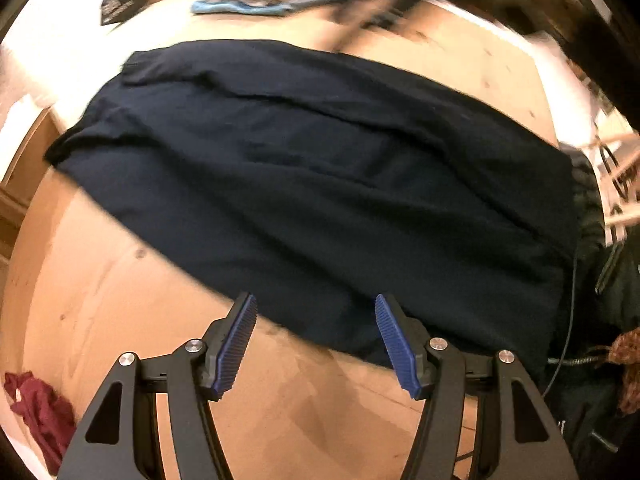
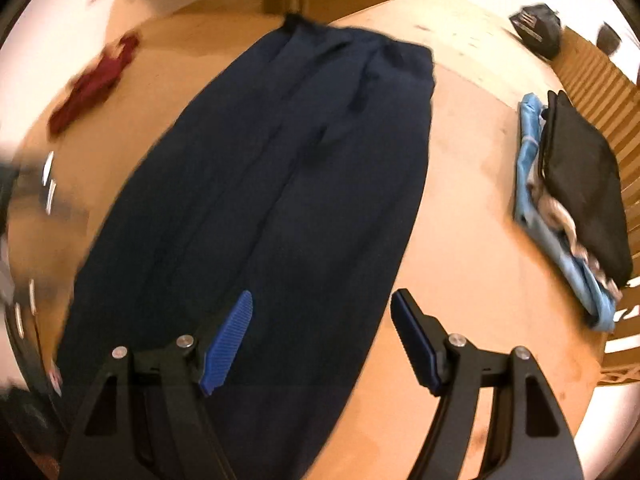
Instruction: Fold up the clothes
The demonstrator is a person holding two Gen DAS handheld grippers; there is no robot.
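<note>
Dark navy trousers lie flat, folded lengthwise, across the wooden table. In the right wrist view the trousers run away from the camera, their waistband at the far end. My left gripper hovers open over the near long edge of the cloth, nothing between its blue pads. The right gripper is also open, above the near end of the trousers by their right edge, with one pad over the fabric and the other over bare wood.
A stack of folded clothes, black on light blue, sits at the table's right side beside a slatted wooden surface. A crumpled dark red garment lies at the left. A small black packet rests at the far corner.
</note>
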